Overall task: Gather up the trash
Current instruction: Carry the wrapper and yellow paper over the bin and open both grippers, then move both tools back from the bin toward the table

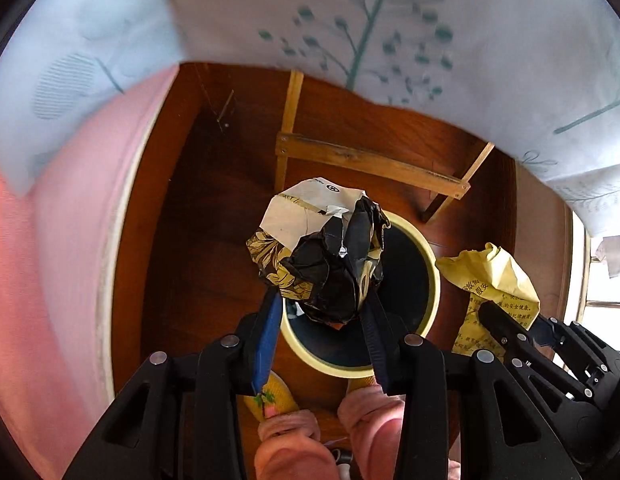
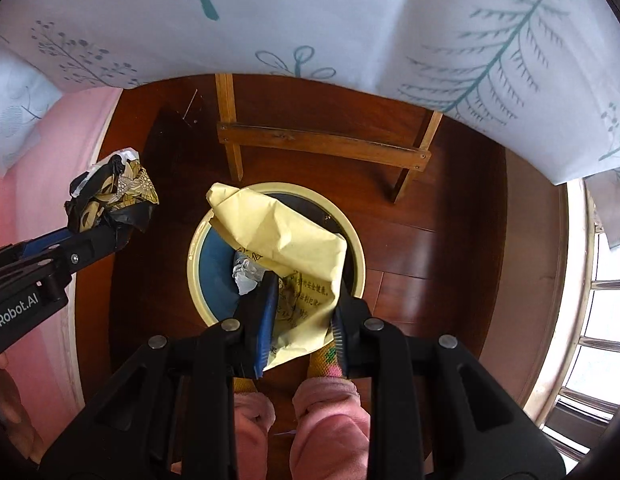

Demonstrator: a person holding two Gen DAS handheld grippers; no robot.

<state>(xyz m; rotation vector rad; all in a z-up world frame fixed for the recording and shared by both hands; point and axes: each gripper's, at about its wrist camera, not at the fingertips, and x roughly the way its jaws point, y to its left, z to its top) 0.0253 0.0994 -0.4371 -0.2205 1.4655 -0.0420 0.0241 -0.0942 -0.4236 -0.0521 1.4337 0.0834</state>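
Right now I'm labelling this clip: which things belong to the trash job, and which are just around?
Job:
- black-and-gold wrapper, in the left gripper
- yellow paper, in the right gripper
- bin
- crumpled white paper inside it

Around:
- wooden stool frame
- leaf-print cloth
- wood floor

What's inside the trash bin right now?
In the bin, a crumpled white-grey paper wad shows against the dark inside. The yellow paper held by the right gripper covers much of the opening, so the rest is hidden.
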